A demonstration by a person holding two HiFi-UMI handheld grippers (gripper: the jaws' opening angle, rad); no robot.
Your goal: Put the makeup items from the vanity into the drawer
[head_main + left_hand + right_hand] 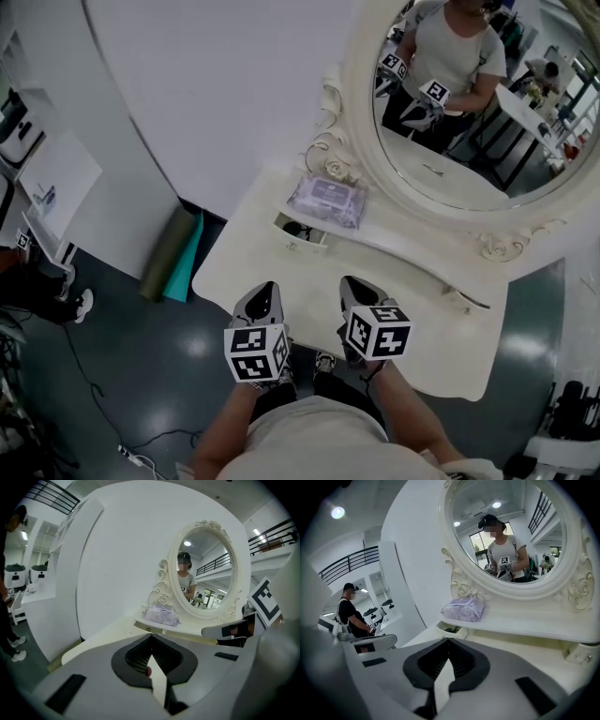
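The left tool (265,292) and the right tool (352,286) hang side by side over the near edge of the glossy cream worktop (422,323). Each has its smooth grey jaws pressed together on nothing, the ribbed black pads meeting at the tip. Well ahead of them a soft, crinkled lilac pack (326,199) lies flat on the raised shelf (405,240) beneath the oval mirror (362,141) with its carved scrollwork frame, and just below the pack a small box-shaped drawer (305,234) stands pulled open at the shelf's left end, holding something dark that is too small to tell.
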